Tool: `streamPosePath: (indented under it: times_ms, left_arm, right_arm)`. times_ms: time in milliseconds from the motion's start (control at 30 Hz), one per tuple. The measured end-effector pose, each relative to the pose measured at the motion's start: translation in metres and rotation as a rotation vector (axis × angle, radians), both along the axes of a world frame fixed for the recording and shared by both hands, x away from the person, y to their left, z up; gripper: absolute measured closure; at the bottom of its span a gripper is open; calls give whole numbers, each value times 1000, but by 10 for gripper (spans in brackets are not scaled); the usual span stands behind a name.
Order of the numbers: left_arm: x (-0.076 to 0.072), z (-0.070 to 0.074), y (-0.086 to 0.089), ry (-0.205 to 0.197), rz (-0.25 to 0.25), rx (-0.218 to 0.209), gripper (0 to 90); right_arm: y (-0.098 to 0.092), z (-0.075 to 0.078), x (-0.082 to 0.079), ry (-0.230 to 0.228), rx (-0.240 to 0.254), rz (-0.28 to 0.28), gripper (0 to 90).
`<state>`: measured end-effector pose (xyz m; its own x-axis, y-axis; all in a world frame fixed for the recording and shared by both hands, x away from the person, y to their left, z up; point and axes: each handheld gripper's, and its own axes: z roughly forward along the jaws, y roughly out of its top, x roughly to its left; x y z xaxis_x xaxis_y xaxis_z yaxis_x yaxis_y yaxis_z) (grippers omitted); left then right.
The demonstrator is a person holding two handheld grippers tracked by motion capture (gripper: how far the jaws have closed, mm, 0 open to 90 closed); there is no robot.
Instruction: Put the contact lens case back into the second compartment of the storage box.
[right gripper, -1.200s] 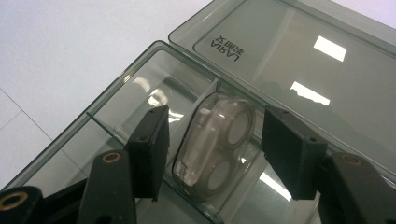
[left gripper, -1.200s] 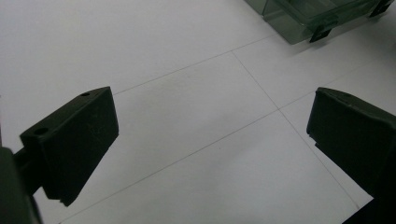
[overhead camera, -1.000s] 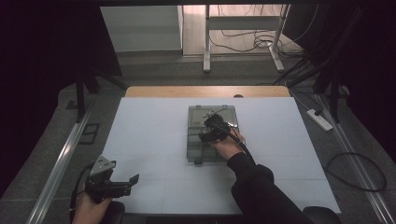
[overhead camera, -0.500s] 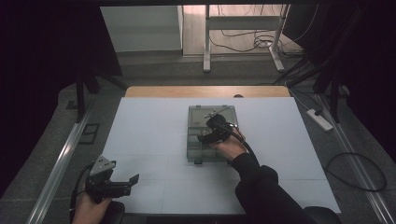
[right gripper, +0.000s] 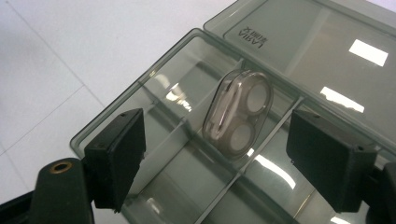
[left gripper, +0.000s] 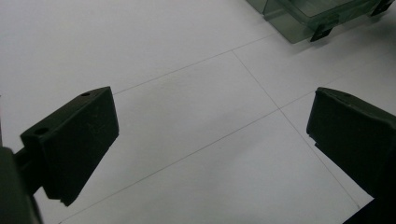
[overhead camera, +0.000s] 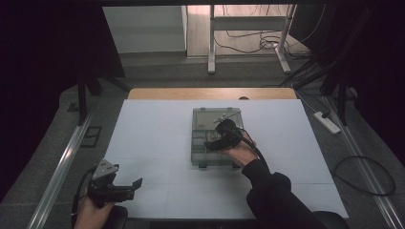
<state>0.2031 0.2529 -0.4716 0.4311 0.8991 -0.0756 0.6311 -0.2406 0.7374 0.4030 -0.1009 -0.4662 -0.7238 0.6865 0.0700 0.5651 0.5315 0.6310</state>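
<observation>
Right gripper [right gripper: 215,154] jaws spread wide, empty, above contact-lens case [right gripper: 238,114] in open organizer box [overhead camera: 200,143] compartment. Left gripper [left gripper: 210,149] agape over table [overhead camera: 153,129]. We judge risk: jaw catching divider, tipping box.

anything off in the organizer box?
One thing: the small two-lens case in the organizer box leans tilted against a divider rather than lying flat in a compartment. The lid is open. No spill or damage visible.

— Dim and murky in the high view; black at both sides, brightest on the white table sheet [overhead camera: 157,143].

— Sharp up close, though. White glare patches on the clear smoky plastic compartment box [right gripper: 299,56]; soft shadow beneath.
</observation>
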Motion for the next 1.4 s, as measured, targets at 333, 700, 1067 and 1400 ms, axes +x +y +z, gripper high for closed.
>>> streamPosePath:
  times_ms: [333,700,1067,1400]
  left_arm:
    - [0,0,0,-1,0,0,23]
    - [0,0,0,-3,-1,0,23]
    - [0,0,0,-4,-4,-2,23]
    - [0,0,0,-3,-4,-4,23]
  right_arm:
    - [-4,0,-10,32,-2,42,108]
    - [-8,-6,-17,50,-18,63,48]
    - [-12,-5,-26,27,-31,97,33]
    - [-20,1,-31,18,-9,108,31]
